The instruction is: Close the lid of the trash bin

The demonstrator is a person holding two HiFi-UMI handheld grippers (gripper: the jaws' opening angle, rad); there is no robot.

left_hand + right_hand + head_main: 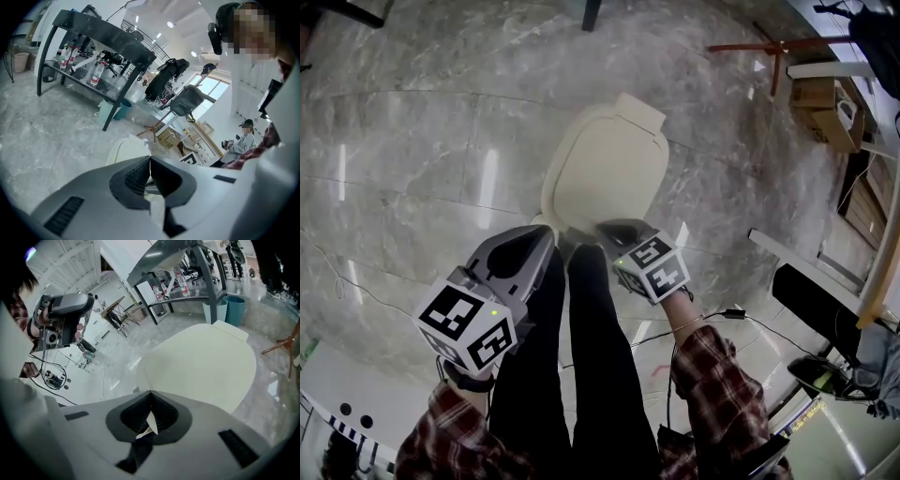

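In the head view, the trash bin (605, 169) stands on the marble floor (412, 141) just beyond the person's legs (572, 366). Its cream lid (609, 164) lies flat over the body and looks already down. The left gripper (546, 234) and right gripper (605, 229) hang at knee height on the bin's near side, one to each side of the legs. Neither appears to touch the lid, probably because nothing is left to push.

The left gripper view shows its jaws pressed together with nothing between them. The lid's pale edge is just beyond the tips, and a dark table (103, 35) with bottles (96, 75) stands far behind.

The right gripper view shows its jaws likewise meeting and empty. They are aimed over the broad lid top, which lies just ahead of the tips. The left gripper is raised off to the left.
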